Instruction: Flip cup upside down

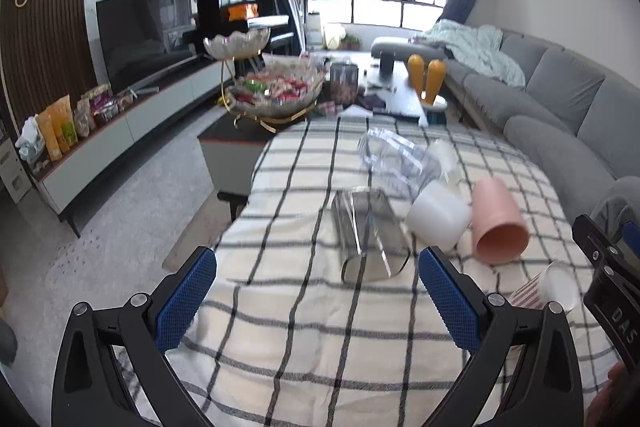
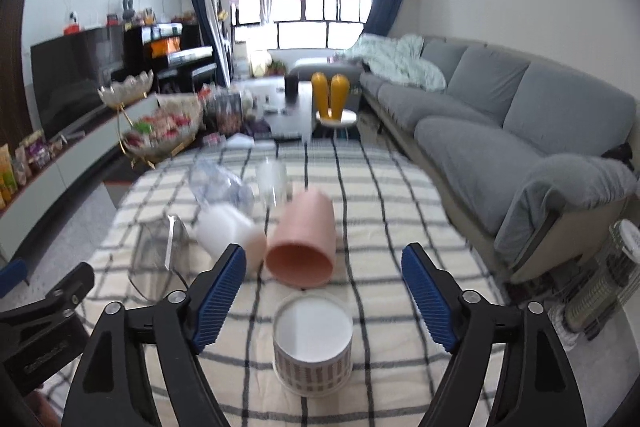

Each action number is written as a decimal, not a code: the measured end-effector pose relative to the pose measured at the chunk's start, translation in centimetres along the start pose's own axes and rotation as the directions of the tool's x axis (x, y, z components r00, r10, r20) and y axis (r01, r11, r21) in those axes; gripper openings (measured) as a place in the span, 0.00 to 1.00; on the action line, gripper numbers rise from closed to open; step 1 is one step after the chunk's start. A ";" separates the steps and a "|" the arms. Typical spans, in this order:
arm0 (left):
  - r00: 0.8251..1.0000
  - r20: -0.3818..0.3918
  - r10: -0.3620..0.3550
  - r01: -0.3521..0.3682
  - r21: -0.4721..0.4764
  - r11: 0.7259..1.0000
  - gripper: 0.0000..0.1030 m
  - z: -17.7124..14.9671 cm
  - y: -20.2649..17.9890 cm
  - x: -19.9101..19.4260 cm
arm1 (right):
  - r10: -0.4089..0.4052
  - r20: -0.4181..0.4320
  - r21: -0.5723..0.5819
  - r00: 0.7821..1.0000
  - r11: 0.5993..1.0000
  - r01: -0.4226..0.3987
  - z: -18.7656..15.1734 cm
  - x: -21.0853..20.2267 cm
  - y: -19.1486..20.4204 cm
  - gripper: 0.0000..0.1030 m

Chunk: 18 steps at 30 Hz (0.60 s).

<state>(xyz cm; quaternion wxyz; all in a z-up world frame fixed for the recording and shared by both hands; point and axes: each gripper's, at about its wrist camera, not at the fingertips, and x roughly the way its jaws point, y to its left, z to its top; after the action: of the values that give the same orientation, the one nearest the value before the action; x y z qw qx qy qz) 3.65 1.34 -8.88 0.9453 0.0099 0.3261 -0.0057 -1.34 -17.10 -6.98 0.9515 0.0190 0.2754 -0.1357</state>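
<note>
Several cups lie on a checked tablecloth [image 1: 304, 307]. A striped paper cup [image 2: 313, 341] stands upright, mouth up, between the fingers of my open right gripper [image 2: 322, 291]; it also shows in the left wrist view [image 1: 550, 287]. A pink cup [image 2: 302, 239] [image 1: 498, 221] lies on its side, mouth toward me. A white cup [image 2: 230, 231] [image 1: 438, 213] lies beside it. A clear glass [image 1: 370, 233] [image 2: 160, 255] lies on its side ahead of my open, empty left gripper [image 1: 316, 291].
A clear plastic bottle [image 1: 396, 157] and a frosted cup [image 2: 273, 181] lie farther back on the cloth. A grey sofa [image 2: 500, 131] runs along the right. A snack stand [image 1: 272, 87], coffee table and TV unit [image 1: 132, 115] sit beyond and to the left.
</note>
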 end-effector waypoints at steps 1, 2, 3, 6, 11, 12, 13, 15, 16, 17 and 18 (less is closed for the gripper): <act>1.000 0.015 -0.002 0.002 0.002 1.000 1.00 0.3 0.0 -0.4 | 0.001 0.013 -0.007 1.000 1.000 -0.001 0.3 -0.5 0.1 0.82; 1.000 0.026 -0.004 0.004 0.004 1.000 1.00 0.6 -0.1 -0.8 | 0.003 0.024 -0.014 1.000 1.000 -0.003 0.5 -1.0 0.2 0.82; 0.999 0.034 -0.007 0.007 0.008 1.000 1.00 0.9 -0.1 -1.2 | 0.004 0.035 -0.021 0.999 1.000 -0.004 0.8 -1.5 0.4 0.84; 0.998 0.054 -0.014 0.014 0.013 1.000 1.00 1.5 -0.2 -2.2 | 0.008 0.060 -0.032 0.998 0.999 -0.007 1.4 -2.8 0.5 0.90; 0.998 0.067 -0.019 0.018 0.015 1.000 1.00 2.2 -0.3 -3.5 | 0.008 0.093 -0.023 0.996 1.000 -0.006 2.2 -4.2 0.2 0.95; 0.998 0.066 -0.019 0.018 0.015 1.000 1.00 2.4 -0.2 -3.7 | 0.010 0.093 -0.018 0.996 1.000 -0.008 2.4 -4.4 0.1 0.95; 0.998 0.067 -0.020 0.019 0.013 1.000 1.00 2.5 -0.2 -3.9 | 0.013 0.093 -0.012 0.996 1.000 -0.012 2.5 -4.6 0.0 0.95; 0.997 0.070 -0.022 0.021 0.010 1.000 1.00 2.7 -0.3 -4.4 | 0.017 0.095 0.000 0.995 1.000 -0.017 2.6 -4.9 -0.3 0.95; 0.997 0.071 -0.021 0.021 0.010 1.000 1.00 2.7 -0.3 -4.5 | 0.018 0.094 0.003 0.995 1.000 -0.018 2.6 -4.9 -0.3 0.95; 0.997 0.073 -0.022 0.021 0.012 1.000 1.00 2.8 -0.2 -4.6 | 0.019 0.093 0.006 0.995 1.000 -0.019 2.6 -5.0 -0.4 0.95; 0.997 0.073 -0.023 0.022 0.014 1.000 1.00 2.8 -0.3 -4.7 | 0.019 0.094 0.010 0.995 1.000 -0.020 2.6 -5.1 -0.5 0.95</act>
<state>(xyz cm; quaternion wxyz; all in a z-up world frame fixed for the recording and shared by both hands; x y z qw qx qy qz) 1.69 0.98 -3.77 0.9564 0.0121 0.2912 -0.0189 -4.27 -16.59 -2.02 0.9646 0.0203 0.2296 -0.1285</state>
